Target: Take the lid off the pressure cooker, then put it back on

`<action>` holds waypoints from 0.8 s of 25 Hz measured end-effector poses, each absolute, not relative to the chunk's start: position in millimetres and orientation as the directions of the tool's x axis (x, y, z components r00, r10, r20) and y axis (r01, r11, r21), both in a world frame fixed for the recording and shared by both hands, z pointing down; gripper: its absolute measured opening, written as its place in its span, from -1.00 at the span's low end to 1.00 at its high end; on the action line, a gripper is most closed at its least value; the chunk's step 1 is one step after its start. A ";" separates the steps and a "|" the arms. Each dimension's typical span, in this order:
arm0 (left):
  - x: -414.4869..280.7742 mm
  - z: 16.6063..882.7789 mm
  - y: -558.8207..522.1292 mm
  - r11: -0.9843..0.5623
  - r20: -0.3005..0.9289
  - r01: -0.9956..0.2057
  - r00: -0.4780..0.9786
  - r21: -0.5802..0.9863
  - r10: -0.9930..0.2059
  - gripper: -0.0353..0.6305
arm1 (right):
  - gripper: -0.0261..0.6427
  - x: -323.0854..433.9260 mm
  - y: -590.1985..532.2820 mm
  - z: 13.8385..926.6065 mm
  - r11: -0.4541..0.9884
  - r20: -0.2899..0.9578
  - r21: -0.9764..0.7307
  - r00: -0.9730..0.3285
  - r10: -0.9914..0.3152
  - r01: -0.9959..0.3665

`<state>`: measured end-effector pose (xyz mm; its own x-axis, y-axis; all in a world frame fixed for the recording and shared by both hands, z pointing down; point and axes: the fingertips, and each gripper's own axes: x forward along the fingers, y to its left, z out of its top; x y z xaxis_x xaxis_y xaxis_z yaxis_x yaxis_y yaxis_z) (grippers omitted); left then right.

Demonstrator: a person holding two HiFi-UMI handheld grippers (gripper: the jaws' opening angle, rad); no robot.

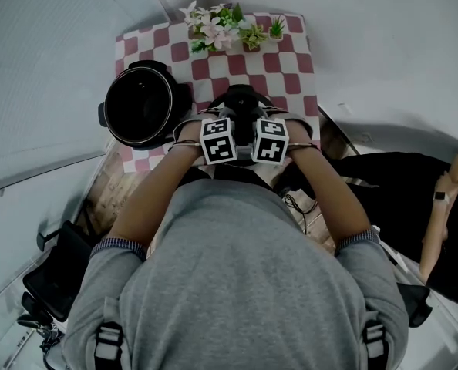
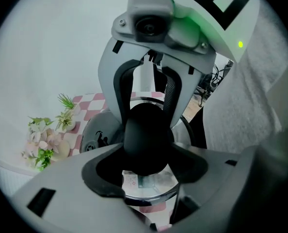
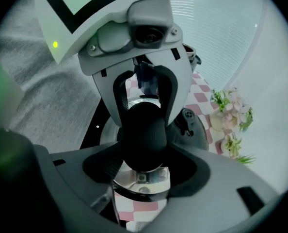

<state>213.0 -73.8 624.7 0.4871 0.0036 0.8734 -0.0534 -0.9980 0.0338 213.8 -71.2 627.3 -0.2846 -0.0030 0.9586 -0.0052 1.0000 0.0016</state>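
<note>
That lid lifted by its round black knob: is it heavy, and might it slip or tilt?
Probably stiff and fairly heavy: the lid looks like shiny metal, and both pairs of jaws hold its knob. That knob is smooth and rounded, so it might slip or pivot, tilting the lid.

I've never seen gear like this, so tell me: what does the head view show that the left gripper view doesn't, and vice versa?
Head view only: the wearer's arms, the inside of the open cooker, another person at the right. Left gripper view only: the black knob of the lid close up, gripped by the left gripper and the right gripper. Both: the checkered cloth, the flowers, the cooker's outside.
</note>
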 end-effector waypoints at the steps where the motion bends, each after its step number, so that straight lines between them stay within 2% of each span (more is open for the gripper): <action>1: 212.3 618.7 -73.5 -0.998 0.873 -0.056 0.488 0.032 0.001 0.00 | -0.06 213.0 -70.9 621.3 1.000 0.958 0.005 -0.288 -0.005 -0.003; 20: 174.6 524.6 -84.0 -0.999 0.866 -0.021 0.498 -0.030 -0.037 0.00 | -0.06 175.6 -81.5 532.2 0.997 0.940 0.068 -0.333 -0.072 -0.025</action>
